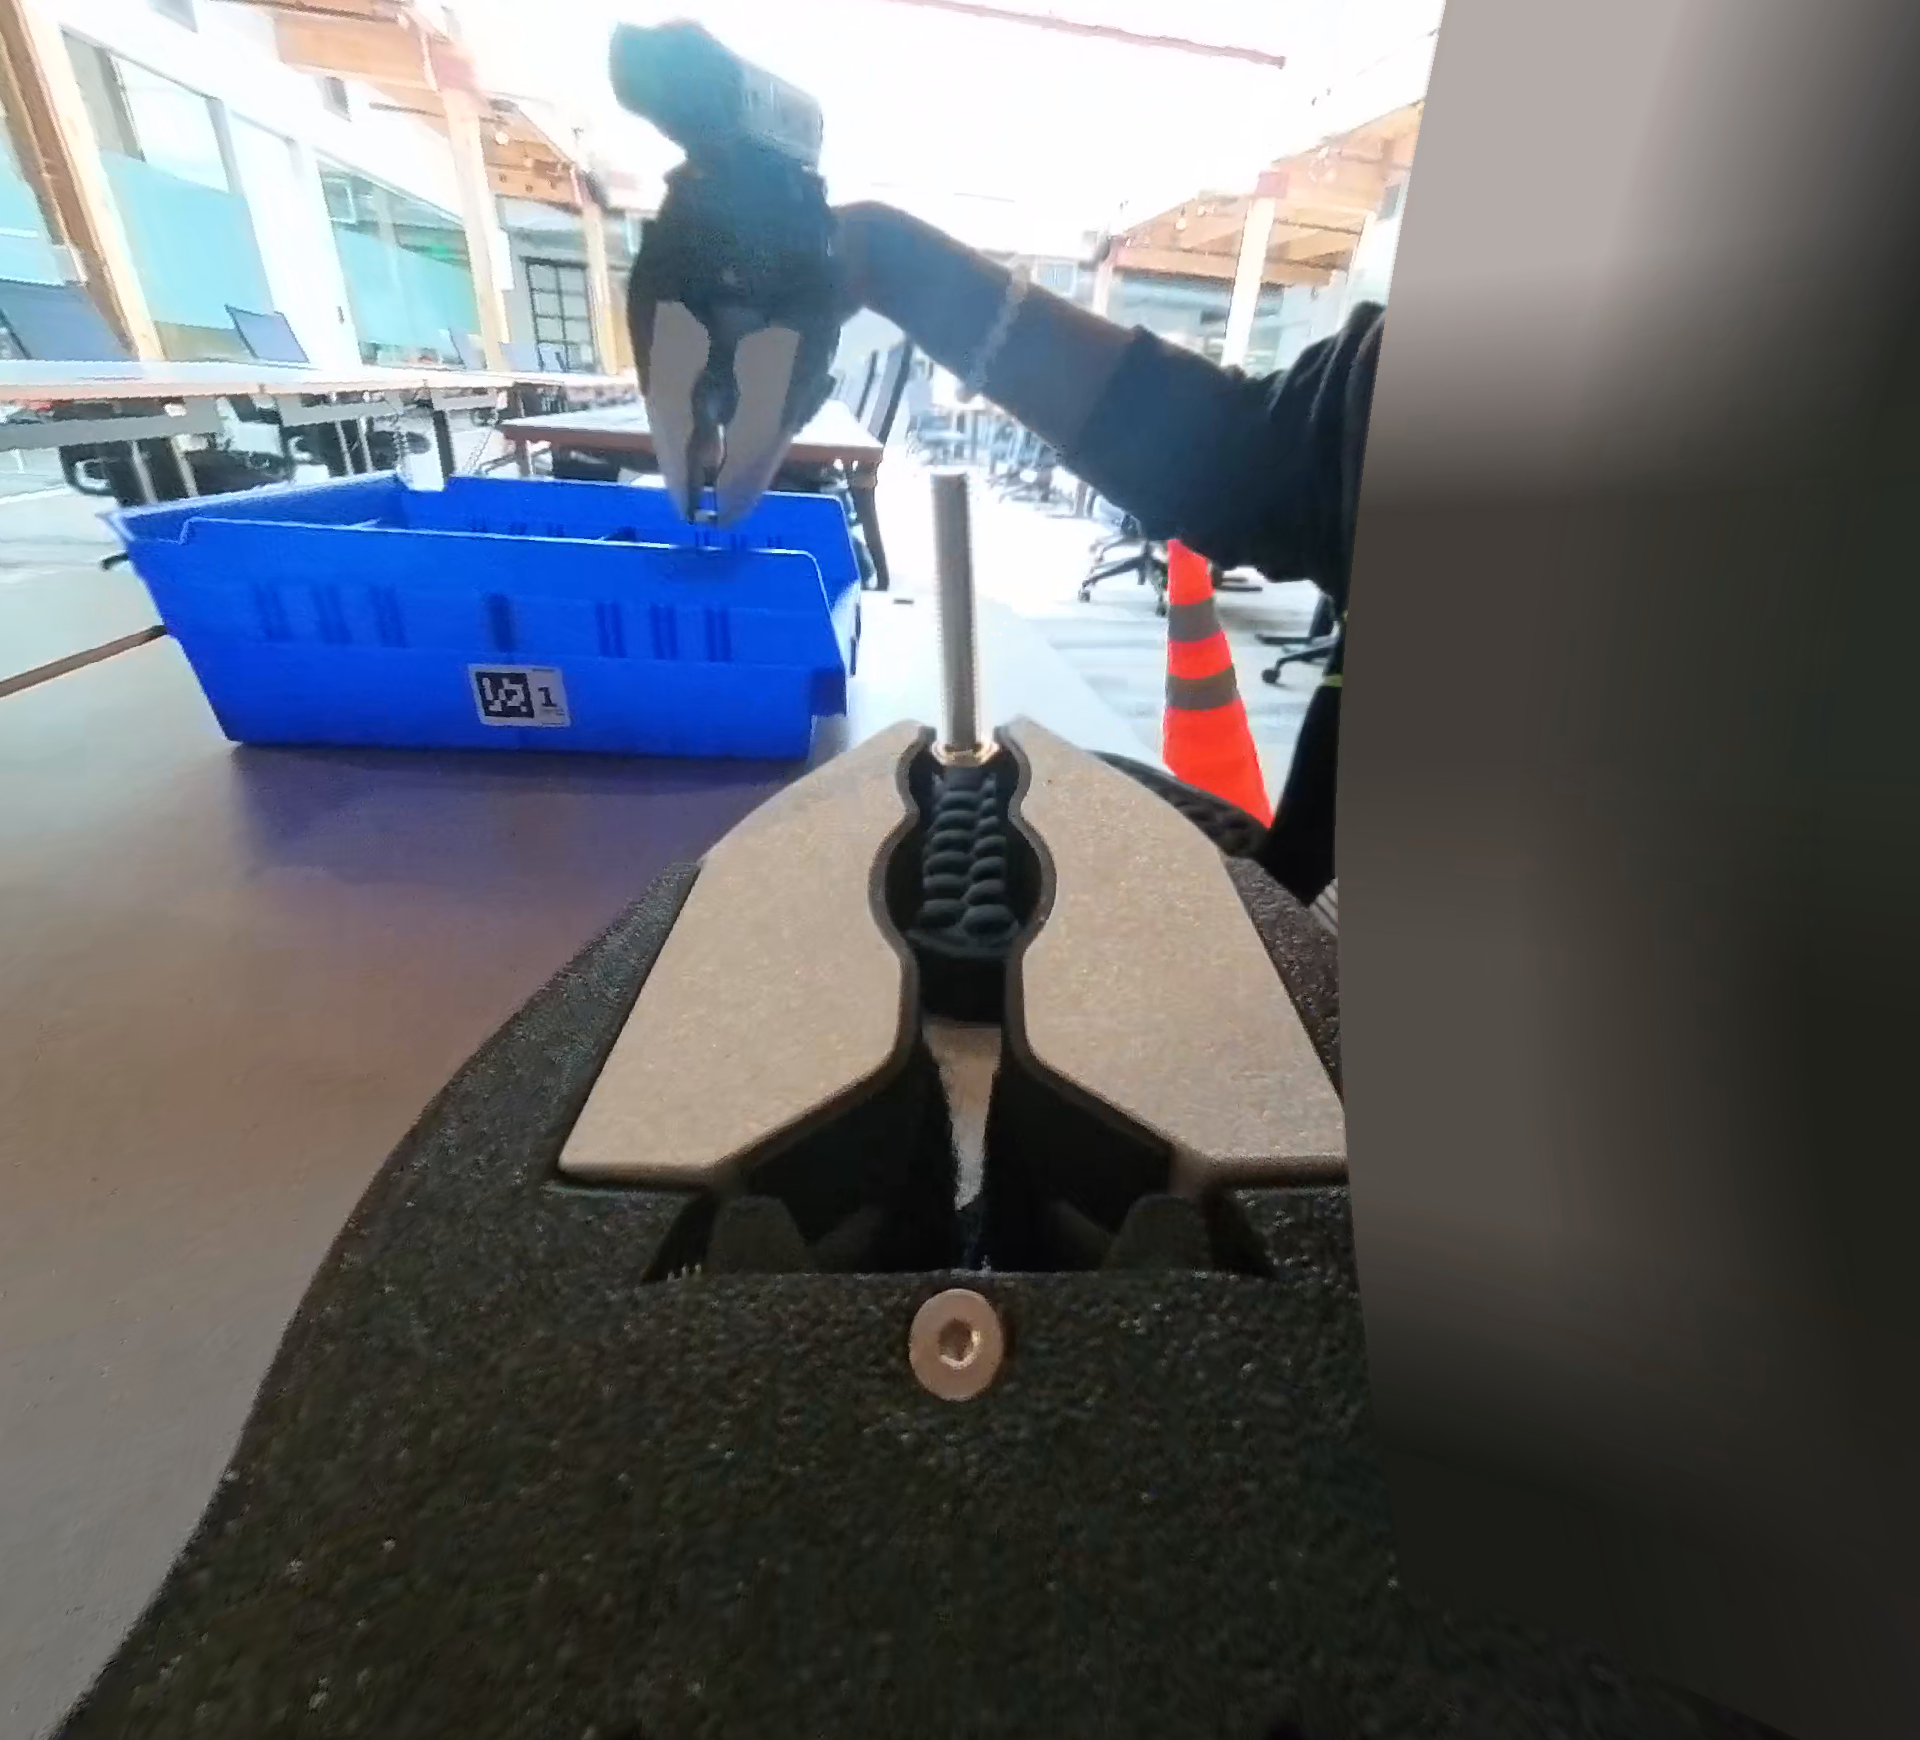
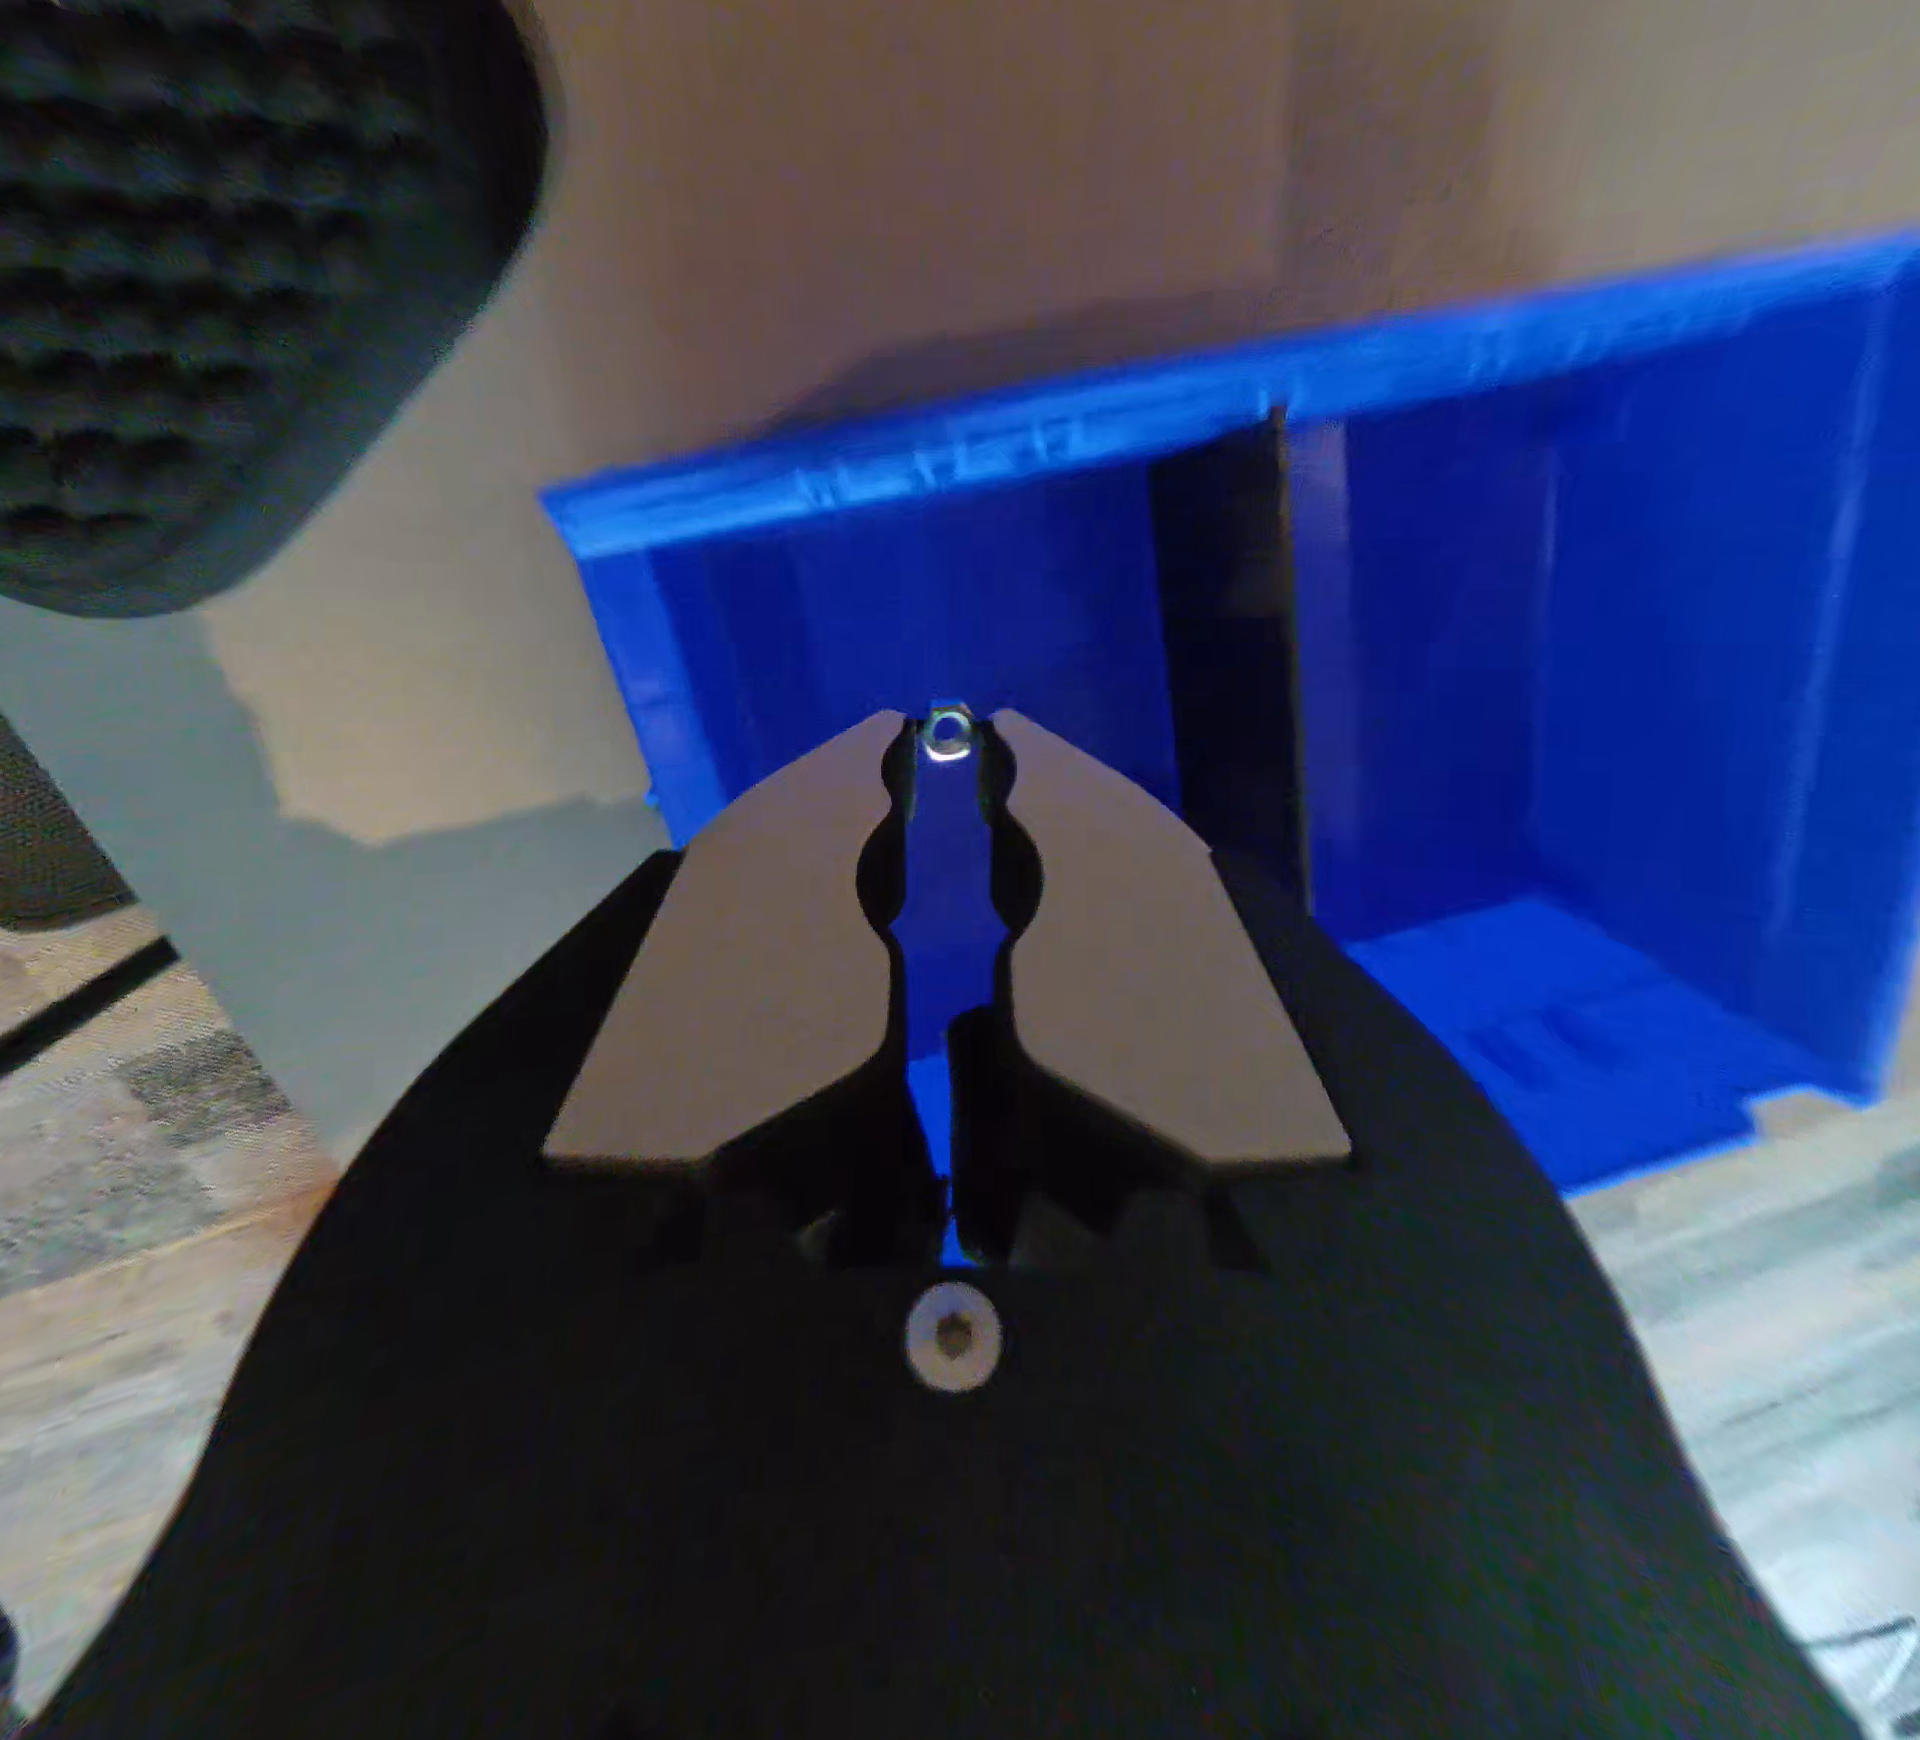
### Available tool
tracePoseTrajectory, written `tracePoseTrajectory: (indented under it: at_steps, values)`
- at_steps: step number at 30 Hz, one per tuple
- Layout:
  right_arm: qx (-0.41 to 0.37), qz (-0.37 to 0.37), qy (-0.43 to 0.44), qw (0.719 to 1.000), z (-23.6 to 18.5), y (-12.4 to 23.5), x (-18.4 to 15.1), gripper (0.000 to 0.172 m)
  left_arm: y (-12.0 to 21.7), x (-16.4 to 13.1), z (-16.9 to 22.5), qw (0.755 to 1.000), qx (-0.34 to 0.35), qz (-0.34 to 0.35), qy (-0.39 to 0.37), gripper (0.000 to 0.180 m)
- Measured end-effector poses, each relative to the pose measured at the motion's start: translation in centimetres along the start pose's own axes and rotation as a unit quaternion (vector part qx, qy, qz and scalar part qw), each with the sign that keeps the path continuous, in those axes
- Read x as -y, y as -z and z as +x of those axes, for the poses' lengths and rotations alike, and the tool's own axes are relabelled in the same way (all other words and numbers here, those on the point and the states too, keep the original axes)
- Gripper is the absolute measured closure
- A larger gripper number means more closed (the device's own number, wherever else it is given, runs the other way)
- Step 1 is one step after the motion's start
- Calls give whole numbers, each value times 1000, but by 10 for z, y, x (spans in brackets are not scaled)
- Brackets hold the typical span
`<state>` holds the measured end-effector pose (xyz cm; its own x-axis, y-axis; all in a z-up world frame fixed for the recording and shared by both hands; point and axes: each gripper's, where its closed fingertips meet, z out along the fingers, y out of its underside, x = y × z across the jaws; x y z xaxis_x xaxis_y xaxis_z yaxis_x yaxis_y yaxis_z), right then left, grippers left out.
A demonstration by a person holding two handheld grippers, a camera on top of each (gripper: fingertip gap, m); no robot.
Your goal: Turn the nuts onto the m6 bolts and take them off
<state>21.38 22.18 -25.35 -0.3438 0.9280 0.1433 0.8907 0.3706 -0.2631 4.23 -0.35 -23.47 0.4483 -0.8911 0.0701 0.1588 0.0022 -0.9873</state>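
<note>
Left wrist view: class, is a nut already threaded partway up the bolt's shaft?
No: the bolt stands upright from the left tongs, gripped at its head, and its threaded shaft is bare all the way up.

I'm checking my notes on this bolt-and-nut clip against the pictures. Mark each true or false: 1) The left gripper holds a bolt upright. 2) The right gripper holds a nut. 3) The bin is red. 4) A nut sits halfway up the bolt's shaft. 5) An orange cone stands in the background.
1) True: the left gripper clamps the bolt at its base.
2) True: the right gripper pinches a small nut.
3) False: the bin is blue.
4) False: the shaft is bare.
5) True: cone.
</note>
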Motion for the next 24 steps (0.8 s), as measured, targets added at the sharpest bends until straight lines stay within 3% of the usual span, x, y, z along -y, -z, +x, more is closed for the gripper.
tracePoseTrajectory:
  at_steps: [8,15,24]
  values:
    - [-2,-43,-29,999,0,-54,-43,161,0,0,-6,1000,21,1,5,171]
    - [2,-68,-16,998,0,-80,-49,161,-1,-2,-3,1000,14,-7,-7,170]
    - [12,-61,-18,998,-2,-88,-47,158,-1,-2,-1,1000,10,-9,-9,170]
